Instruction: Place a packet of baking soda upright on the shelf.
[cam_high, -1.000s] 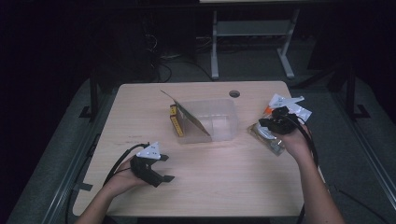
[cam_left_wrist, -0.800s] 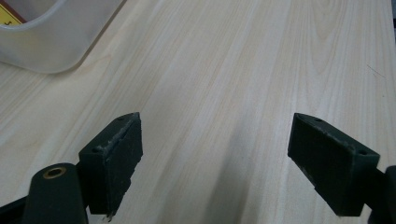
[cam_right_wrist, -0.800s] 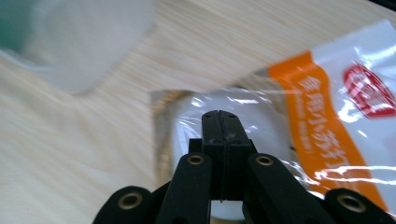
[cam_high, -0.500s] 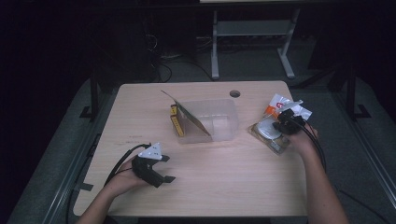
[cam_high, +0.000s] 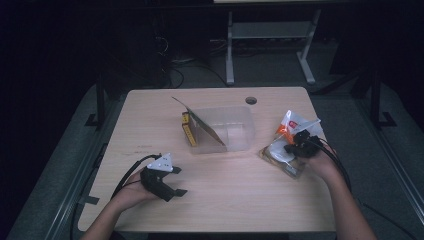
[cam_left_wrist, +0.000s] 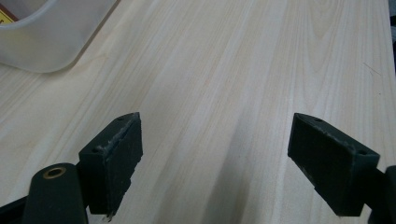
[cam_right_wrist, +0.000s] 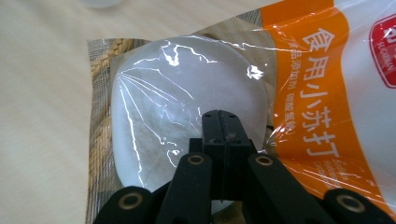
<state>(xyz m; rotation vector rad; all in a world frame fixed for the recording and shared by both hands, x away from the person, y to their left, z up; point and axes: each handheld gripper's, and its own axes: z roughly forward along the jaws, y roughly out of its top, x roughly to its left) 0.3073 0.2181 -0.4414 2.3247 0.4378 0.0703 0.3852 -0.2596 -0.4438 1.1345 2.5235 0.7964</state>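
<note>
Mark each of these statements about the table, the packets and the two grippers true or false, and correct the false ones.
1. The left gripper has its jaws wide apart over bare wood. True.
2. The right gripper has its jaws open around the clear packet with the white bun. False: its jaws are shut together, over that packet.
3. The orange-and-white packet lies inside the clear plastic bin. False: it lies on the table, to the right of the bin.
4. A yellow box stands at the bin's left end. True.
5. The left gripper holds a brown card. False: nothing is between its jaws.
</note>
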